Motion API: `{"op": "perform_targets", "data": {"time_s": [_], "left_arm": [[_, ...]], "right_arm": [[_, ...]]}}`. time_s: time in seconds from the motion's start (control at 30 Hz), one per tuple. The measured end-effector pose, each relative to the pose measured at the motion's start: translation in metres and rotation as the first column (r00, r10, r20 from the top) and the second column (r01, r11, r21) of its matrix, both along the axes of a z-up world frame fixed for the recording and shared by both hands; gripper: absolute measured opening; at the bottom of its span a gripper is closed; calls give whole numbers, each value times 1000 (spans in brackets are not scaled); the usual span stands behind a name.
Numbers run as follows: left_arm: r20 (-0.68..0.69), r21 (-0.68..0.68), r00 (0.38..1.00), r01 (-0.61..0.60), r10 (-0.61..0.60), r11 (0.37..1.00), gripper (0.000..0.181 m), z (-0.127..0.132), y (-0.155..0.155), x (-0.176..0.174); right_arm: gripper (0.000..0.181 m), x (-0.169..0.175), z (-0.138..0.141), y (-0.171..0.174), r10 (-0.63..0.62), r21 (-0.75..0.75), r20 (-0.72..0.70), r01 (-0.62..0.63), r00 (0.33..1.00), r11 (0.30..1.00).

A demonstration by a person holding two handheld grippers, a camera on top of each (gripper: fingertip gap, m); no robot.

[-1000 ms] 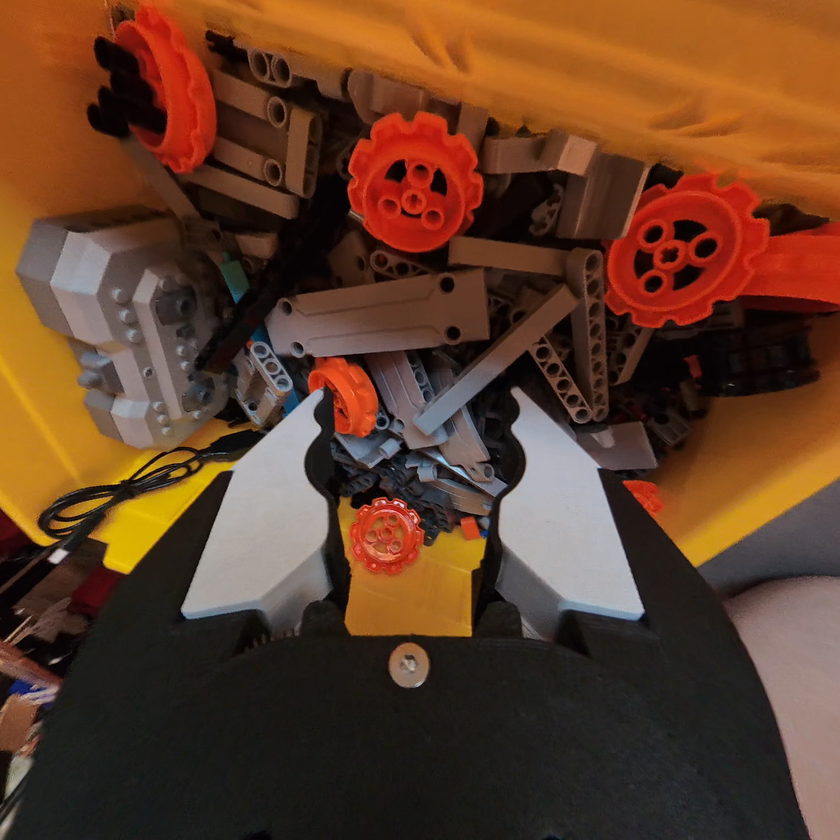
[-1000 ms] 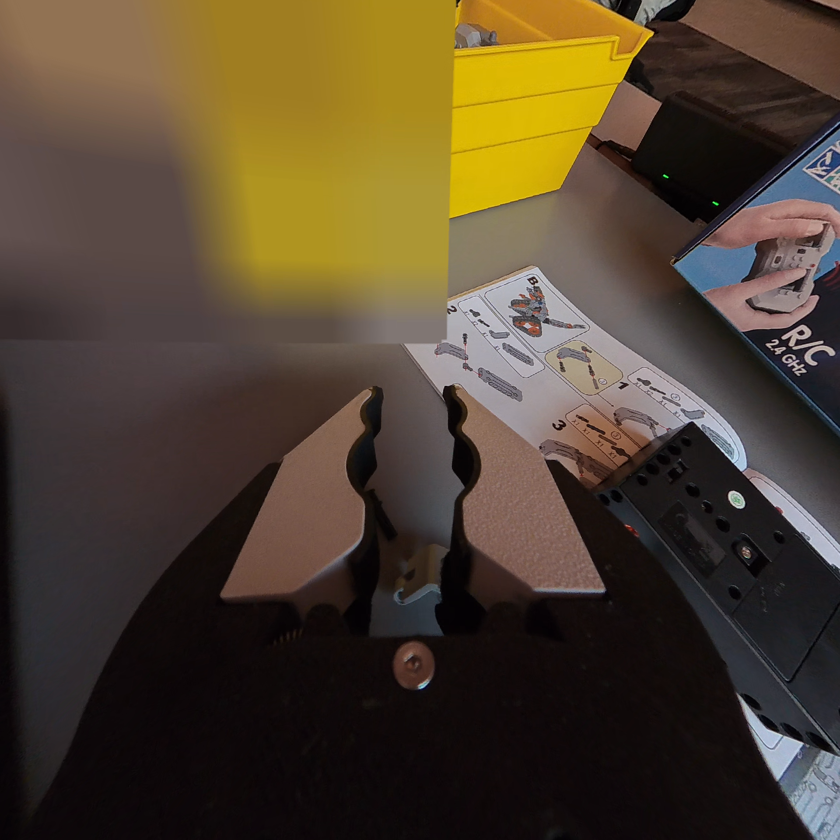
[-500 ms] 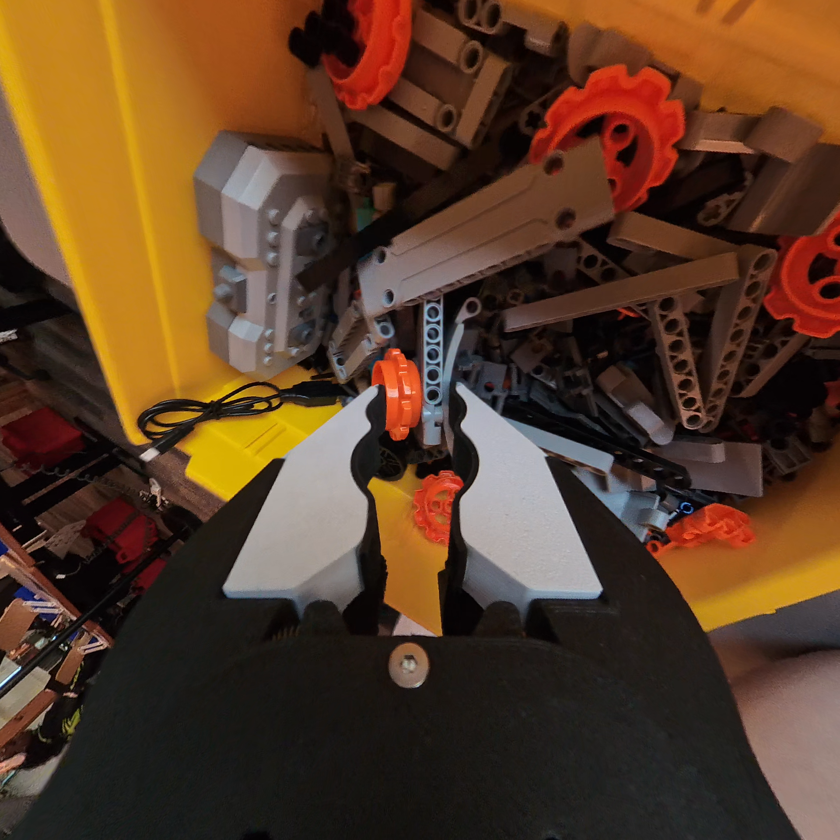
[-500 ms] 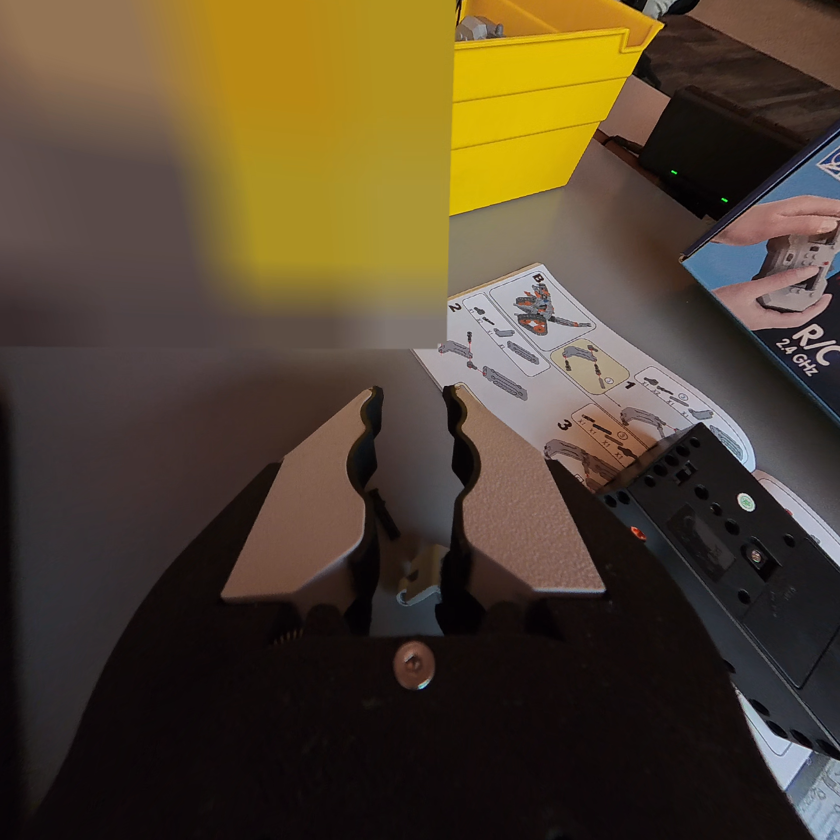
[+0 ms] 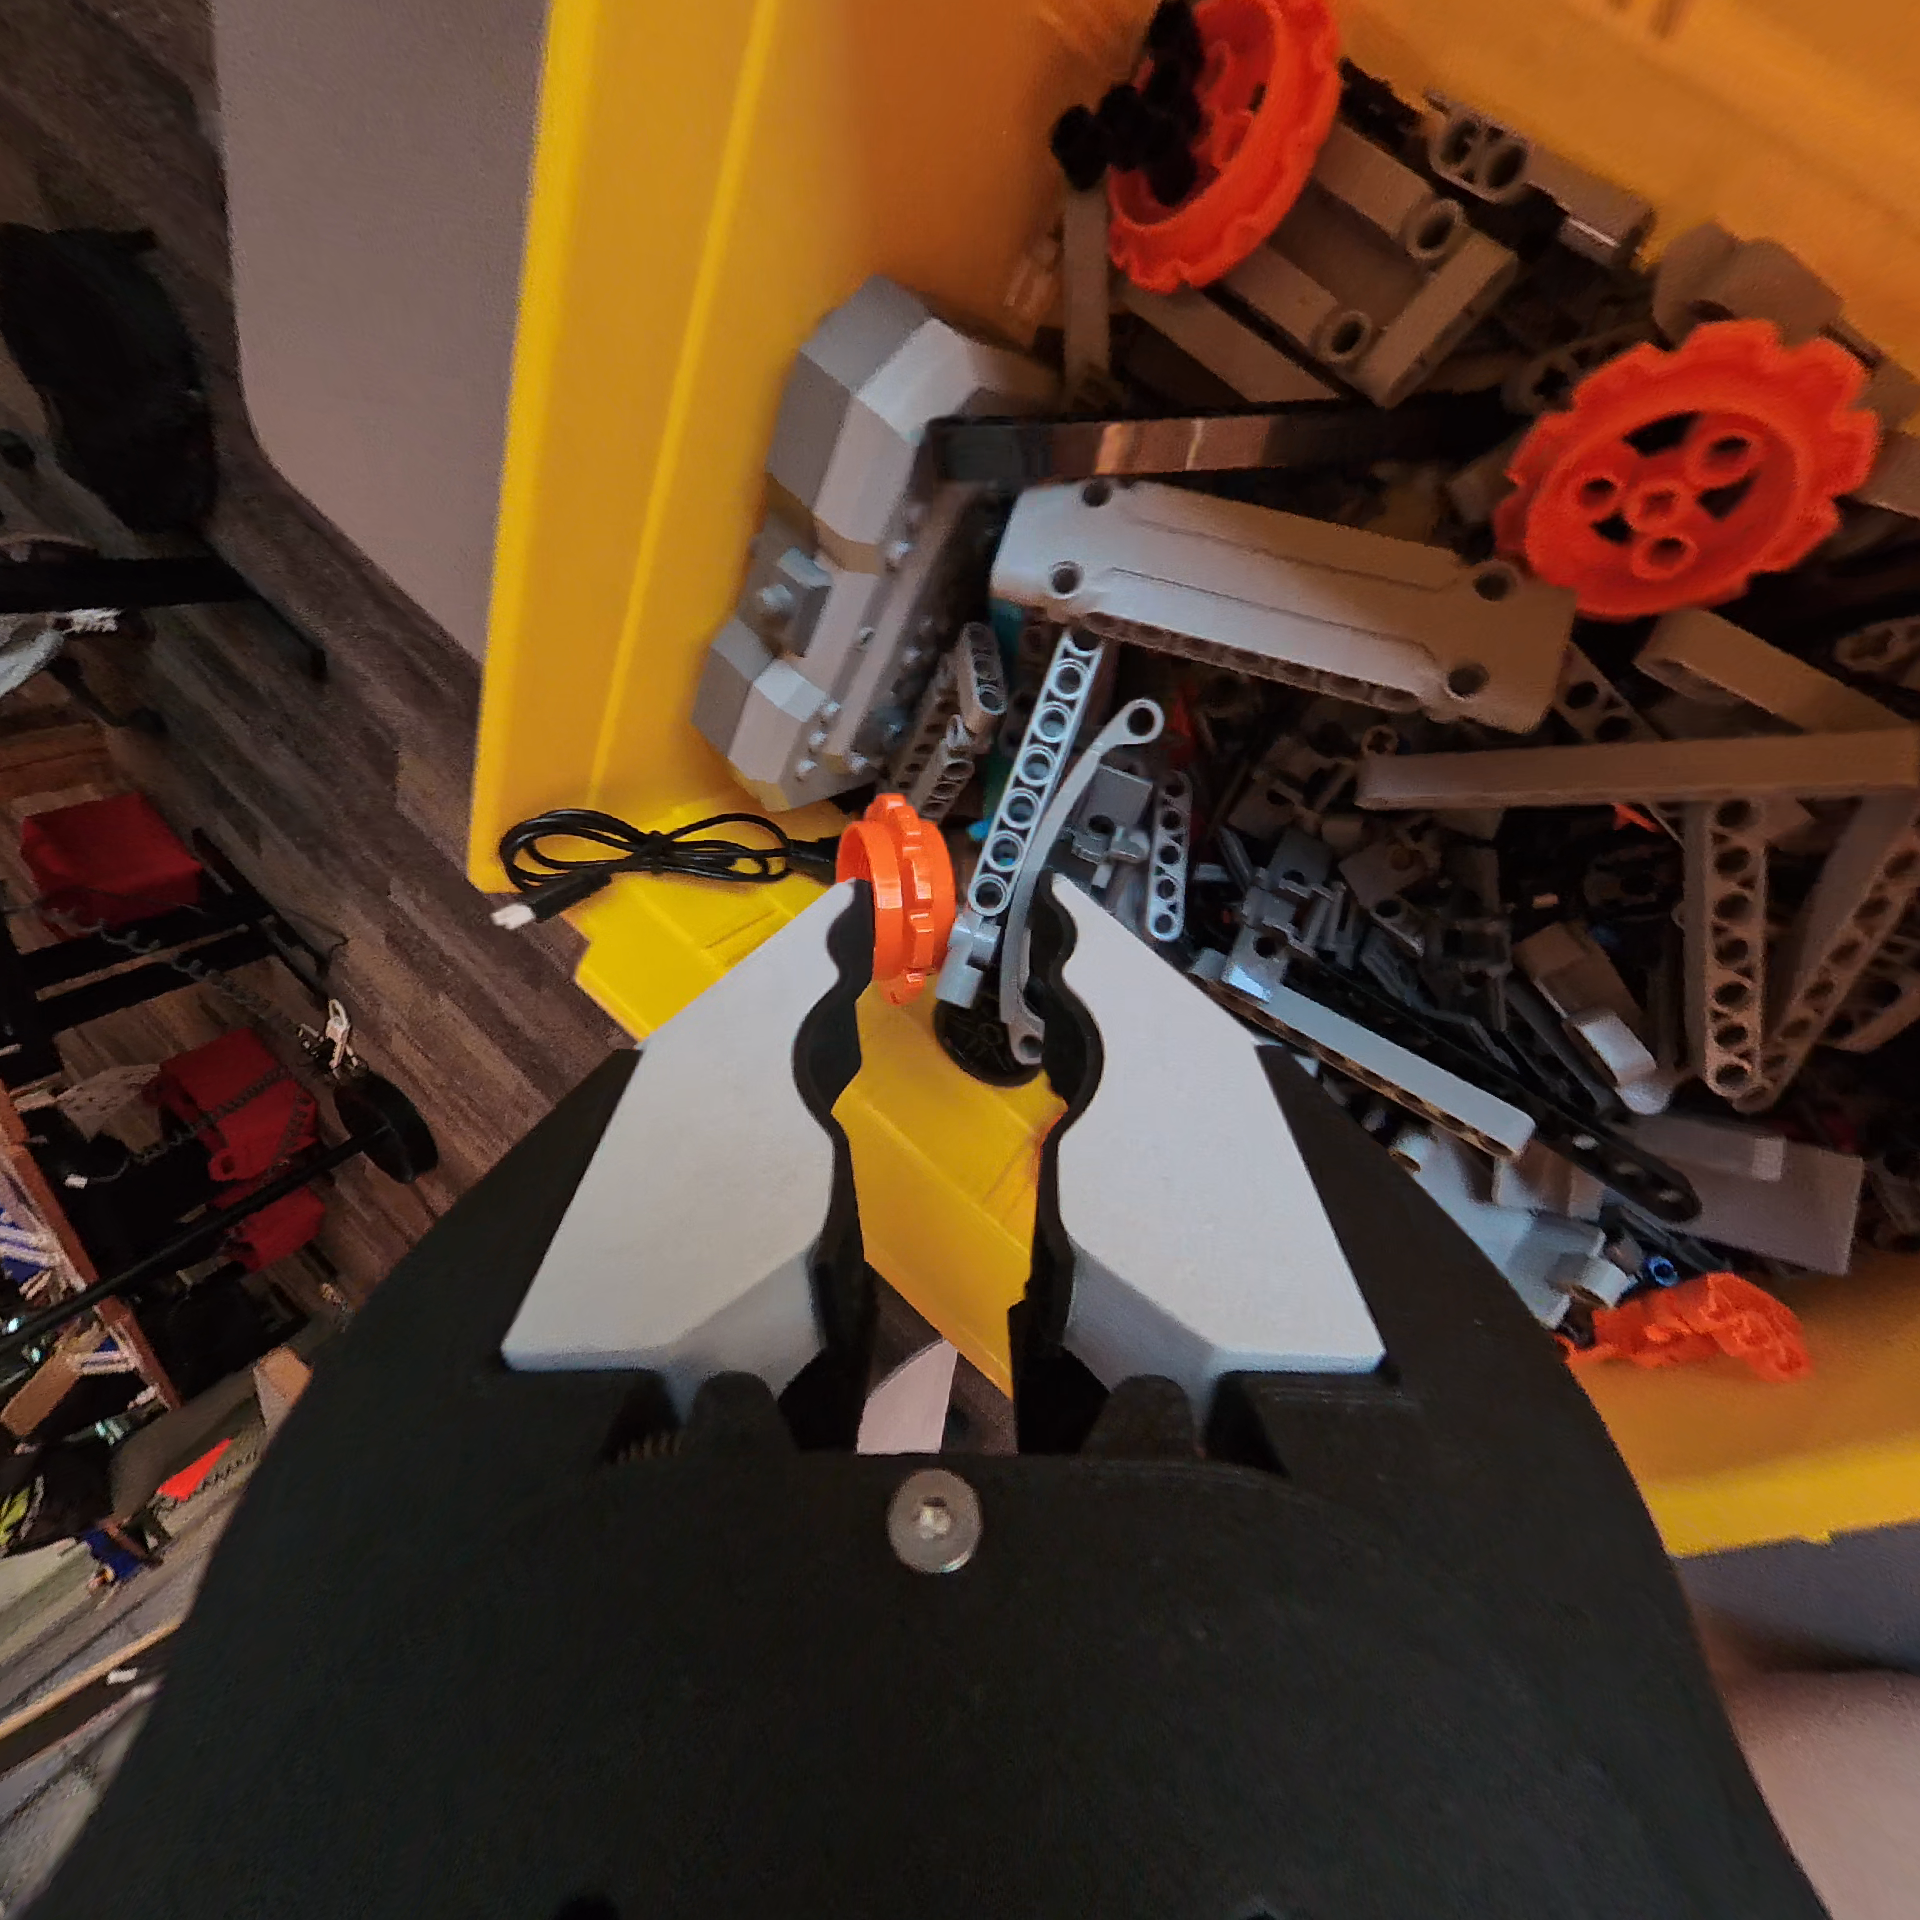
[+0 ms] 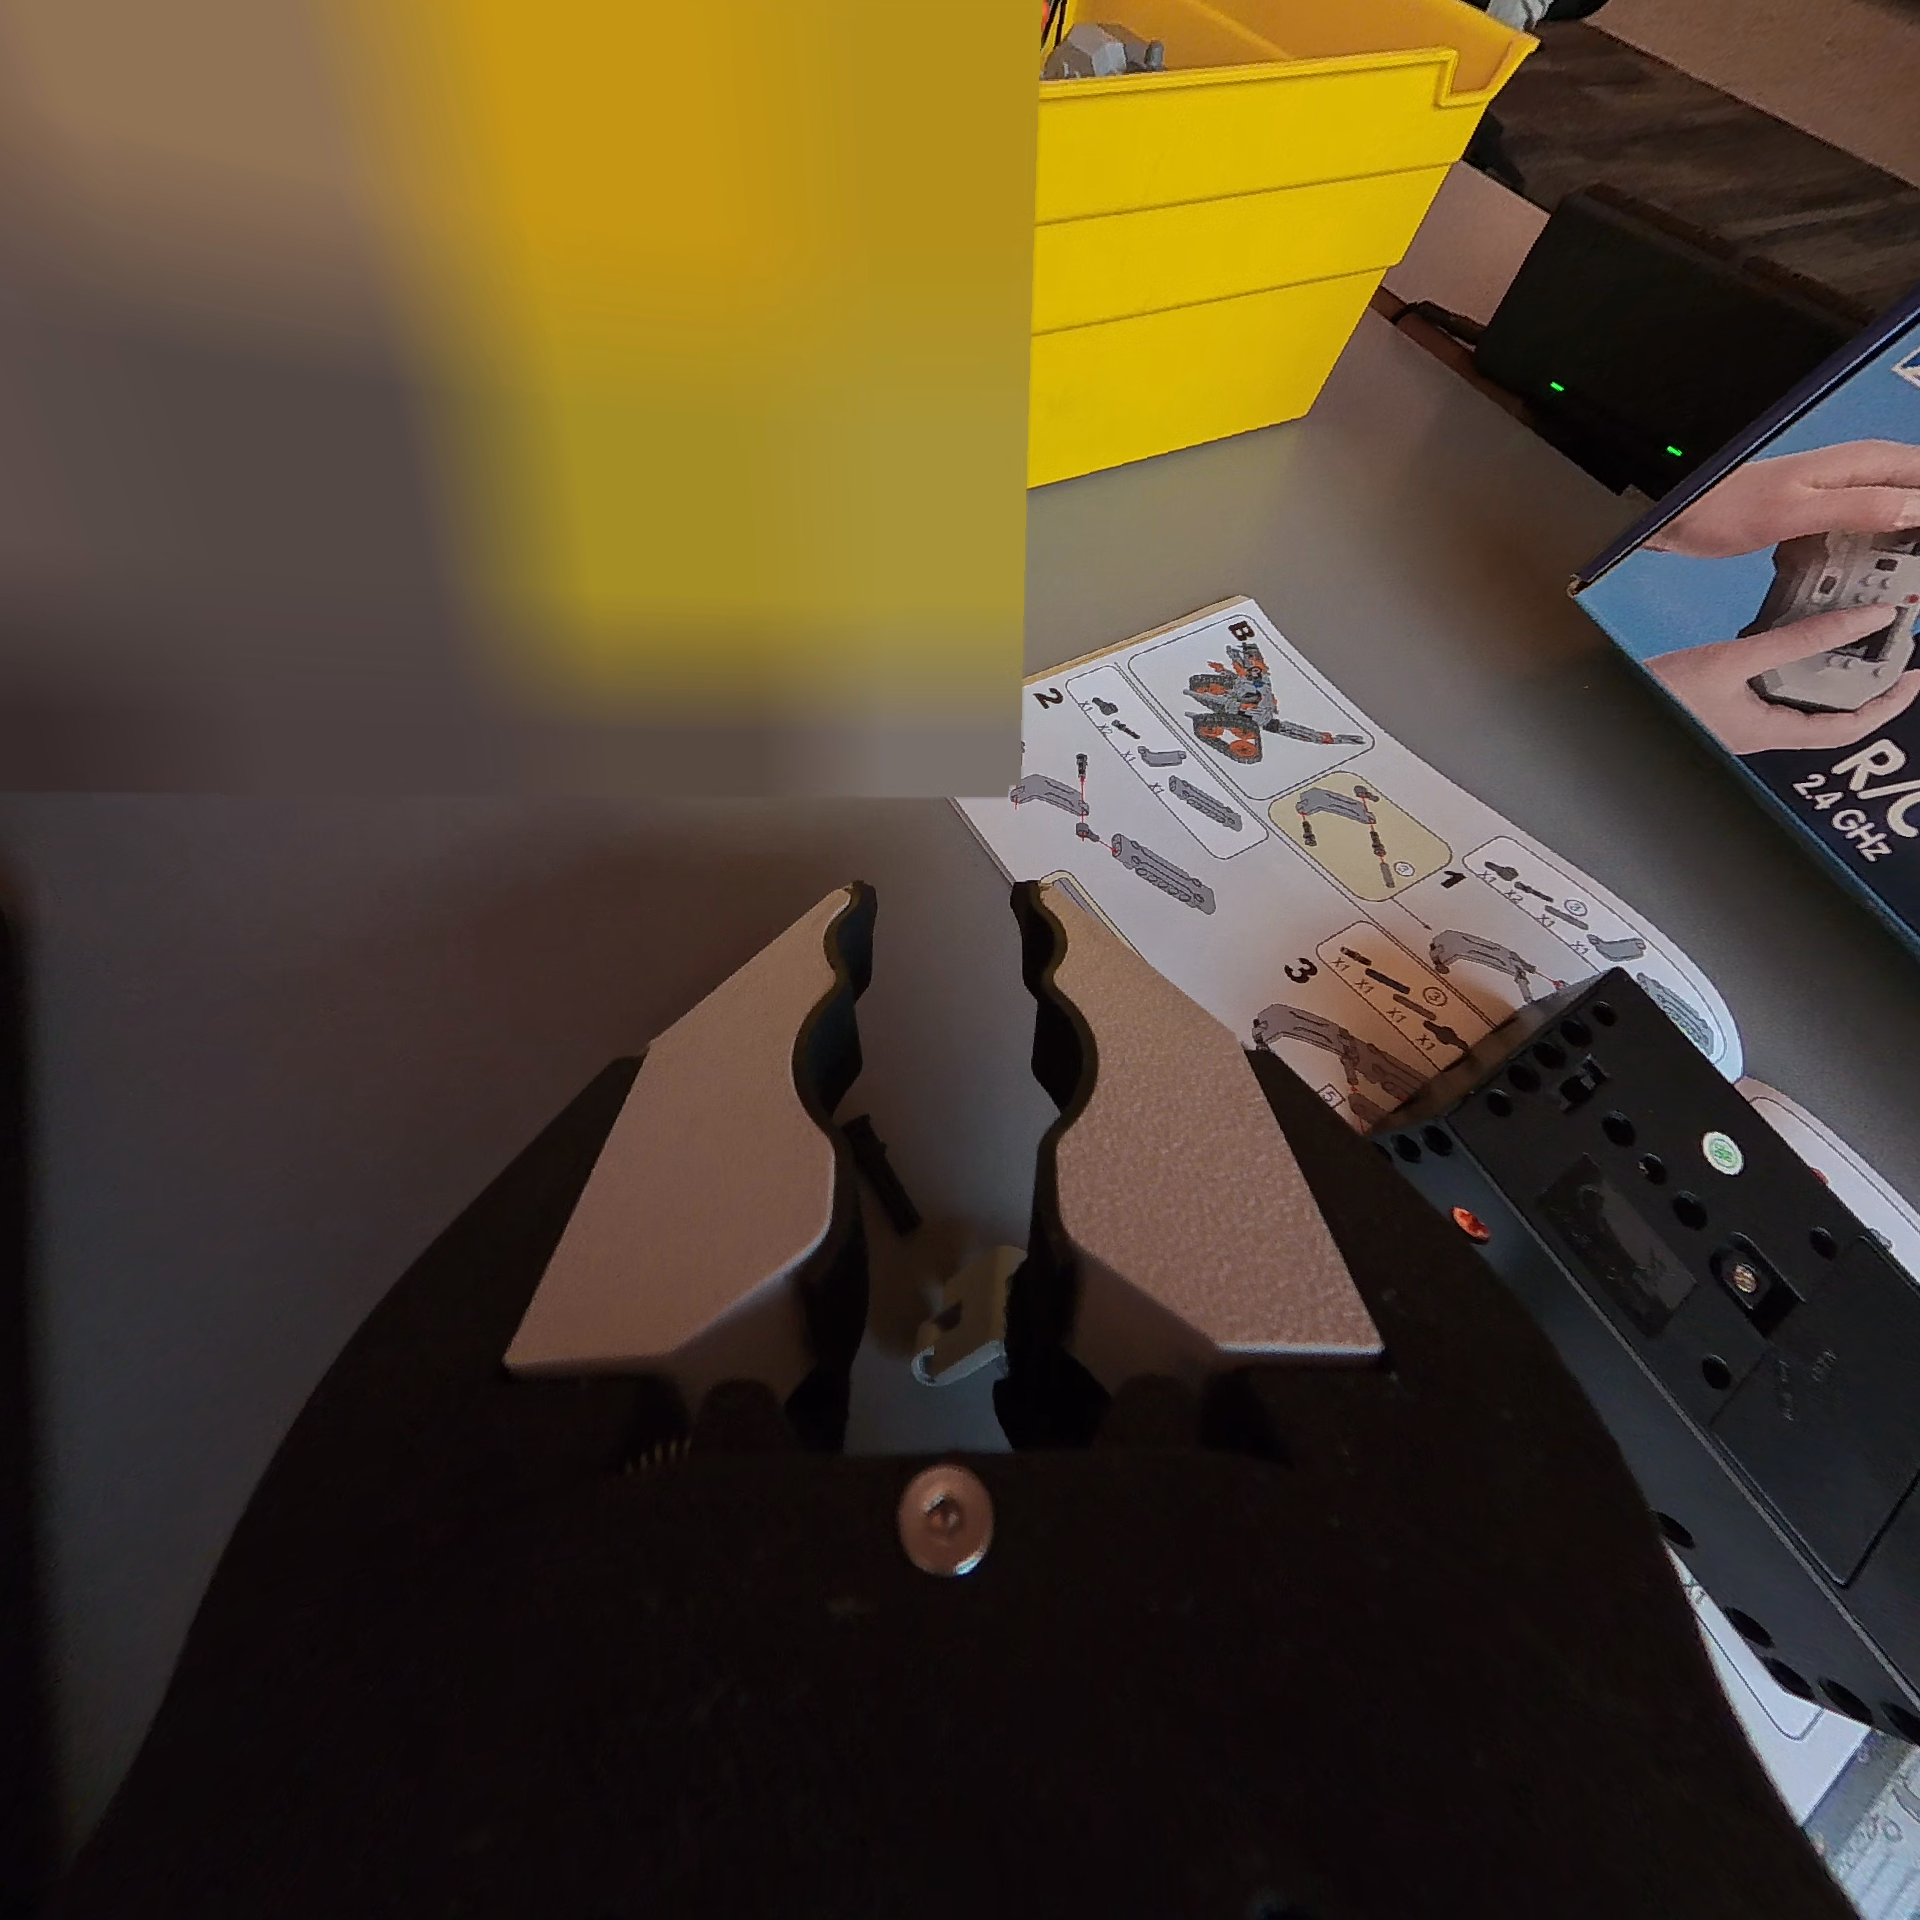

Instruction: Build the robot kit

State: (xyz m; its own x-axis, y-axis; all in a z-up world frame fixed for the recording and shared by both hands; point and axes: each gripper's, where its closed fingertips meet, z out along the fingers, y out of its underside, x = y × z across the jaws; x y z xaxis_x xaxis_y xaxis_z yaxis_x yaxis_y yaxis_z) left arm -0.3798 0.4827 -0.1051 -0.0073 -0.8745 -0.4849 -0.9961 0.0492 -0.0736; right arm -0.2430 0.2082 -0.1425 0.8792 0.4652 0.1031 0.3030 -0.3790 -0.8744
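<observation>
— What's in the yellow bin (image 5: 665, 436)?
— Grey beams, orange gears; the left tool (image 5: 945, 914) grips a small orange gear (image 5: 902, 899) assembly at its near-left corner.
— The right tool (image 6: 940, 904)?
— Parted, empty, over the table (image 6: 312, 1039).

From my left camera, the yellow bin (image 5: 665, 436) runs off the top and right edges, so I can't see its whole pile of parts (image 5: 1455, 883). The far wheel (image 5: 1216, 135) is blurred. I can't tell whether the small orange ring (image 5: 902, 902) is actually pinched. On my right camera a blurred patch covers the upper left, and the blue box (image 6: 1787, 644) and black block (image 6: 1683, 1278) are cut off.
</observation>
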Motion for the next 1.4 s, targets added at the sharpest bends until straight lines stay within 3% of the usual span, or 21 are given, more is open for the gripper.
{"op": "perform_targets", "data": {"time_s": [0.13,0.17,0.2,0.27,0.33,0.5,0.67,0.83,0.9,0.97,1.1,1.4], "left_arm": [[-49,63,997,-51,55,997,32,-7,16,-3],[-61,92,996,-64,70,994,26,-8,22,-5],[-69,108,994,-77,85,991,8,-9,25,-7],[-57,130,993,-91,99,987,19,-5,30,-9],[-16,75,994,-104,106,992,33,-3,23,-7],[71,-72,997,-1,6,997,37,5,-13,4],[-50,-193,987,142,-155,971,52,-20,-47,-3],[-185,-227,968,127,-170,966,50,-45,-46,-14],[-197,-229,967,113,-159,967,41,-48,-44,-15],[-193,-182,971,104,-139,978,17,-45,-36,-13],[-202,-167,974,67,-101,984,17,-40,-31,-21],[-137,1,979,-152,150,988,18,-22,17,-30]], "right_arm": [[27,0,0,0,1,-1,0,-1,1000,1000],[27,0,0,0,2,-1,0,-2,1000,1000],[27,0,0,0,2,-1,-1,-2,1000,1000],[27,0,0,0,3,0,-3,-3,1000,1000],[27,0,1,0,3,1,-3,-3,1000,1000],[27,-1,0,0,4,-1,-1,-4,1000,1000],[27,-1,-1,0,4,-5,-5,-4,1000,1000],[27,-1,0,-1,6,-2,-7,-6,1000,1000],[27,-1,0,-1,7,-4,-10,-7,1000,1000],[27,-2,0,-1,8,-5,-11,-8,1000,1000],[27,-2,0,-1,10,-6,-10,-10,1000,1000],[27,-3,-3,-1,14,-14,-8,-14,1000,1000]]}}
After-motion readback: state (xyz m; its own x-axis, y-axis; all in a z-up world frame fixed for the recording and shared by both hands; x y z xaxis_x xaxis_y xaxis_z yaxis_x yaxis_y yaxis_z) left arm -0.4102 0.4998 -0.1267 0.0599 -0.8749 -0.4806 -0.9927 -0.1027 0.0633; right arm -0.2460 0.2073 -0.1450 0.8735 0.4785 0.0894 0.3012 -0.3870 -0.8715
